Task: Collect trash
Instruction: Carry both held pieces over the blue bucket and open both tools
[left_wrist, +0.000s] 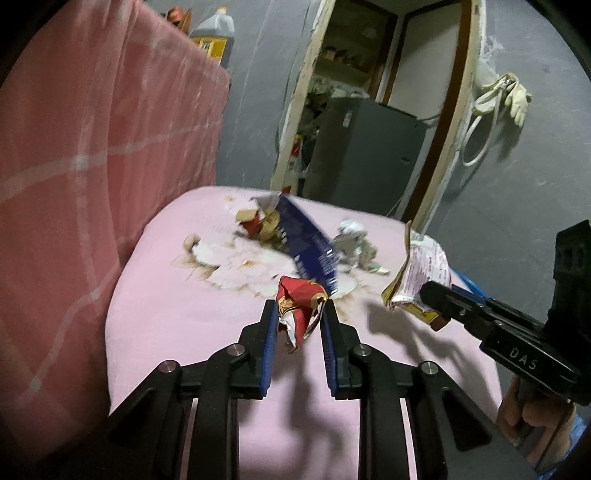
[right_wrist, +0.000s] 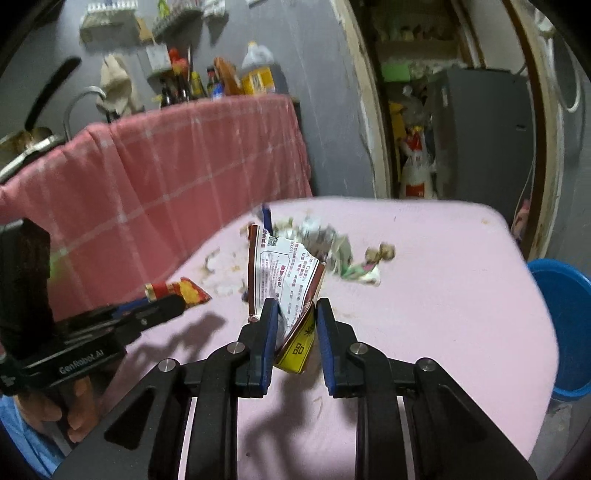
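Left tongs (left_wrist: 299, 314): clenched on a crumpled red-and-gold wrapper (left_wrist: 301, 306), which is lifted clear above the table (left_wrist: 177, 332), its shadow falling on the cloth below.

Right tongs (right_wrist: 293, 314): clenched on the lower end of a torn white-and-brown printed packet (right_wrist: 284, 273), which stands up from the blue pads; yellow panel with dark characters at the bottom edge.

Table: round-cornered, covered in pink cloth with a pale floral print at the centre.

Trash lying on the table, toward the far side:
- long dark-blue wrapper (left_wrist: 308, 240), blurred, slanting across the print;
- small red-and-yellow scrap (left_wrist: 258, 221) at its far end;
- crumpled white paper wad (left_wrist: 352, 240) just beside the blue wrapper, to the right;
- small greenish scrap (right_wrist: 364, 271) near the wad.

Surroundings:
- pink checked cloth (right_wrist: 166, 177) draped over a counter, left of the table;
- bottles (right_wrist: 221, 77) lined along the wall above it;
- blue basin (right_wrist: 565, 325) low at the table's right edge;
- grey cabinet (left_wrist: 365, 147) seen through the doorway beyond;
- pale gloves (left_wrist: 506, 96) hanging on the grey wall.
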